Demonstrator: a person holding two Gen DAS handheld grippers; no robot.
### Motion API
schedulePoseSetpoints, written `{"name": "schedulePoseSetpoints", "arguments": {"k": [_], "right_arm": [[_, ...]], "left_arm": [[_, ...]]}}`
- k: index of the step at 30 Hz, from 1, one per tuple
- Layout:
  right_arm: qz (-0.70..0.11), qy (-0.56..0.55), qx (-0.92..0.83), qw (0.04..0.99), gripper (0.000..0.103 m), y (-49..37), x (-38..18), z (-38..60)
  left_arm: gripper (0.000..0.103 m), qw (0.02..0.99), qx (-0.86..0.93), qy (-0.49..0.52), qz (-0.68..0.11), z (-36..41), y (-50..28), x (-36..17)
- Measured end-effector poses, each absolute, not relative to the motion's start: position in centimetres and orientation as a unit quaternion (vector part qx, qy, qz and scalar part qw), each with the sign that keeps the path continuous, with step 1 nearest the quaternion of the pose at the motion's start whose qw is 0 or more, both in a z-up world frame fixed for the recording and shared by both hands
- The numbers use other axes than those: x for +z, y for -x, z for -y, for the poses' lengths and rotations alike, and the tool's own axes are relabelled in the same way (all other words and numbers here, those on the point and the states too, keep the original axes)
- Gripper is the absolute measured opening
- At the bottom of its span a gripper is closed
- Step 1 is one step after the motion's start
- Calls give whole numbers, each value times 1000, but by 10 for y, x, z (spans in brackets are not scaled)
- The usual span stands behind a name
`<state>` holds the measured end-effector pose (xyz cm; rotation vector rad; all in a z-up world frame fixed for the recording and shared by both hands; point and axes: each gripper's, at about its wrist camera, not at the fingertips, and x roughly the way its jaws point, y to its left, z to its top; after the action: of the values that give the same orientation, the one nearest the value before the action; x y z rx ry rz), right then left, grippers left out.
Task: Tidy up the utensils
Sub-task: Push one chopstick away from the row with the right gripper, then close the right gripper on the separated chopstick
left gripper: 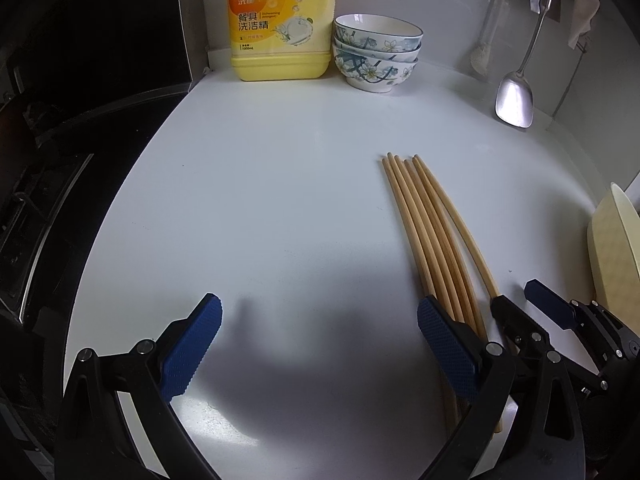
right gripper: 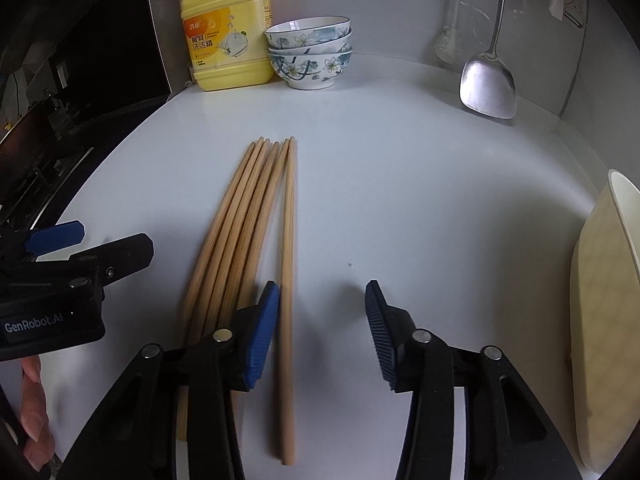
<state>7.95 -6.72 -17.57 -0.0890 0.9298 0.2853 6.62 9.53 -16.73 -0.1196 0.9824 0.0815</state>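
The chopsticks [right gripper: 244, 240] lie as a loose bundle on the white table [right gripper: 400, 200], pointing toward the far side, with one stray chopstick [right gripper: 287, 260] lying just to the right of the rest. The right tongs [right gripper: 322, 332] are apart and empty, the stray stick passing between their pads close to the left one; the left tongs [left gripper: 320, 344] are also wide apart, holding nothing, to the left of the bundle. A clean pick probably means centring the right tongs over the stray stick, lowering close to the table, then closing gently to avoid rolling it. The cream container [right gripper: 600, 320] at the right looks like the likely destination.

White counter [right gripper: 400, 200] bears chopsticks [right gripper: 248, 220], detergent jug [right gripper: 226, 40], perhaps 3 stacked bowls [right gripper: 310, 52].
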Motion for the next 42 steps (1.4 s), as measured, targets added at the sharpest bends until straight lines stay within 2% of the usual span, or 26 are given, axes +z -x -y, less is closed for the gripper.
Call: {"name": "schedulePoseSetpoints", "arguments": {"k": [8, 21, 37, 42], "right_arm": [[-448, 29, 112, 886, 31, -79, -176, 88], [-451, 9, 104, 887, 31, -73, -175, 103], [-450, 0, 114, 886, 33, -74, -175, 105], [-451, 7, 123, 884, 37, -78, -175, 100]], "left_arm": [[97, 879, 26, 35, -475, -79, -70, -171], [97, 876, 30, 13, -481, -66, -70, -181], [98, 875, 43, 21, -482, -70, -72, -188], [98, 874, 53, 26, -481, -81, -76, -188]]}}
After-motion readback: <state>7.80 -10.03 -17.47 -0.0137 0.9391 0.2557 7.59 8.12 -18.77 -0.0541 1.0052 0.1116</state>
